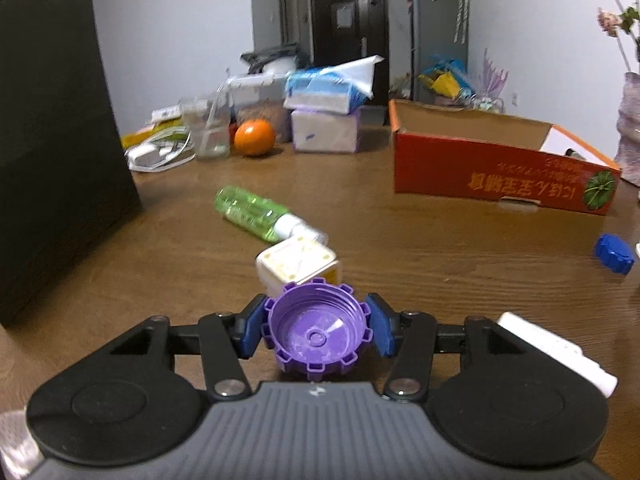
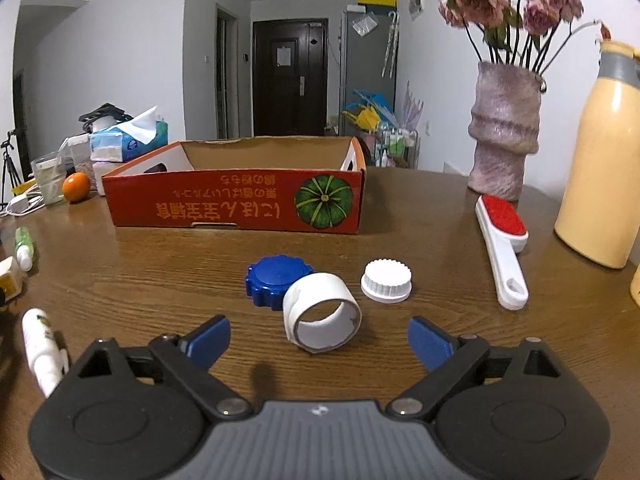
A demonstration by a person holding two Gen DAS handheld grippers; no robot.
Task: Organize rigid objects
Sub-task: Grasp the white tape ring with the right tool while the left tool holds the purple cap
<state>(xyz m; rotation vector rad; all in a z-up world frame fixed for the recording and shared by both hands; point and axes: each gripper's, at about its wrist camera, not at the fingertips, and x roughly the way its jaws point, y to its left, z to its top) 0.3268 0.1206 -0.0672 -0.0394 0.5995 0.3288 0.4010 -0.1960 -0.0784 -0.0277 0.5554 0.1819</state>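
Left wrist view: the left hand-held gripper (image 1: 316, 330) is clenched on the purple cap (image 1: 318, 330), pads on its notched rim, just above the tabletop (image 1: 440, 240). The cap should be light and stiff; the notches resist slip.

Right wrist view: the right hand-held gripper (image 2: 319, 340) stands released before the tape roll (image 2: 322, 312). Light, likely crushable; grasp across its outer wall.
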